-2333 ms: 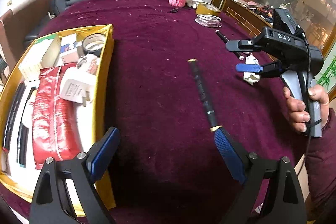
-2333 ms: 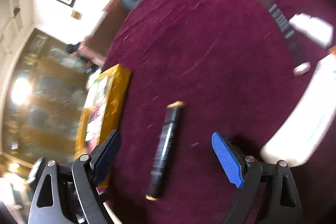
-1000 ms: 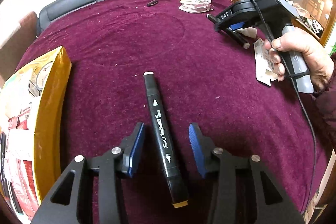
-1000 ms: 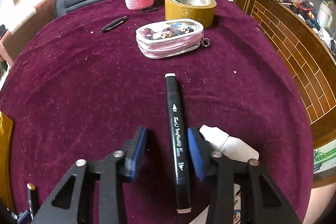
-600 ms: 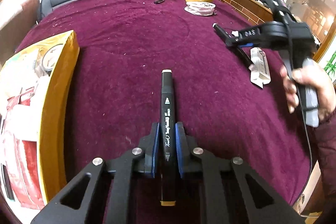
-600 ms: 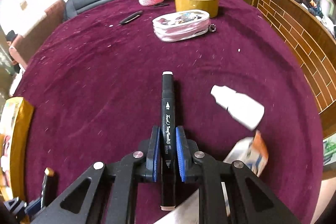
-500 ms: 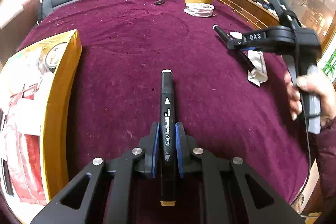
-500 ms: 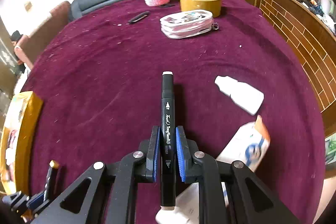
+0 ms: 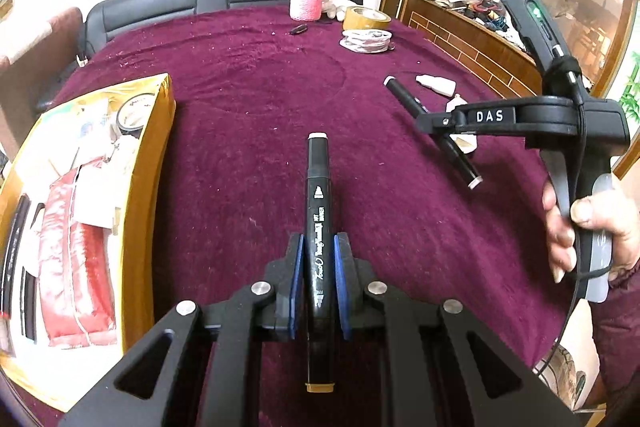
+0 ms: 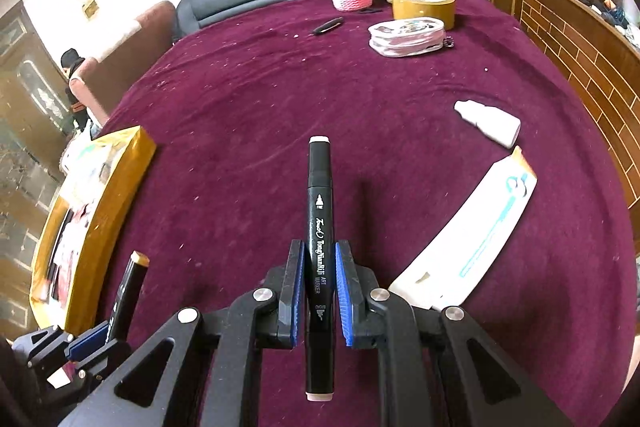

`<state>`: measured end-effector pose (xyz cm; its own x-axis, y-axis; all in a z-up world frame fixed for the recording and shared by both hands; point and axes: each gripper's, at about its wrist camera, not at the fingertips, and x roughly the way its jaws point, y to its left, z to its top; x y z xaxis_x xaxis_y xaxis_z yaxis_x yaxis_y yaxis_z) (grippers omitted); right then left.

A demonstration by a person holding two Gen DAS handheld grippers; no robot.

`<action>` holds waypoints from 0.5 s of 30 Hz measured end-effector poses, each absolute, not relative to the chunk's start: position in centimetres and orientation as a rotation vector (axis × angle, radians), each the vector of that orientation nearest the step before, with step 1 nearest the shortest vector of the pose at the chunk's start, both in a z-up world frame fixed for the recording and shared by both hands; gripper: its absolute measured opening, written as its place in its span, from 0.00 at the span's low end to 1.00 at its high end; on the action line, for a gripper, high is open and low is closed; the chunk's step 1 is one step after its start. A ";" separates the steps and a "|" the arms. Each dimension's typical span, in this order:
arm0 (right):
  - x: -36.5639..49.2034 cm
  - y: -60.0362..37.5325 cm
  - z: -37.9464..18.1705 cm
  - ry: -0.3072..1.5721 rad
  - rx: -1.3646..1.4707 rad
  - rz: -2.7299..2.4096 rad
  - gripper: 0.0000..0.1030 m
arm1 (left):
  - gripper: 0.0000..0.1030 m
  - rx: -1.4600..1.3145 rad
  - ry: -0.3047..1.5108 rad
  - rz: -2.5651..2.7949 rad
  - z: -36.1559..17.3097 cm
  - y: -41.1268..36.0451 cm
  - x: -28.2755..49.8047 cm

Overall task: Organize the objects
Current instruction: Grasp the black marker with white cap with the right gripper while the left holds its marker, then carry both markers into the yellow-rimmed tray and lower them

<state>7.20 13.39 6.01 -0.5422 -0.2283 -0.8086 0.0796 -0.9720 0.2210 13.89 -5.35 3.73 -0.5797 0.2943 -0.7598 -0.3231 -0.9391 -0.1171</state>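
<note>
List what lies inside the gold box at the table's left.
Inside the gold box: a red pouch, a tape roll, white packets and dark strips. Whatever lies beneath them is covered.

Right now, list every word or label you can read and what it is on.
"DAS": on the right tool's body.
"Touch" and "ART MARKER": on the right tool's marker.
"Touch": on the left tool's marker; the rest is too blurred.
White box and gold box print: unreadable.
</note>
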 end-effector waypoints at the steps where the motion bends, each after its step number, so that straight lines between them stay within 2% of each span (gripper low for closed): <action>1: 7.5 13.2 6.1 -0.238 1.397 -2.601 0.16 | 0.14 -1.197 0.050 2.523 3.9 -5.4 14.2; 15: 11.0 10.9 7.6 -0.222 1.323 -2.580 0.16 | 0.14 -1.128 0.050 2.551 5.1 -6.0 16.9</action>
<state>11.01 10.88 7.63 -0.5647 -0.2739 -0.7786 0.1371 -0.9614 0.2388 16.87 -6.05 5.13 -0.6220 0.3009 -0.7229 -0.3291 -0.9382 -0.1073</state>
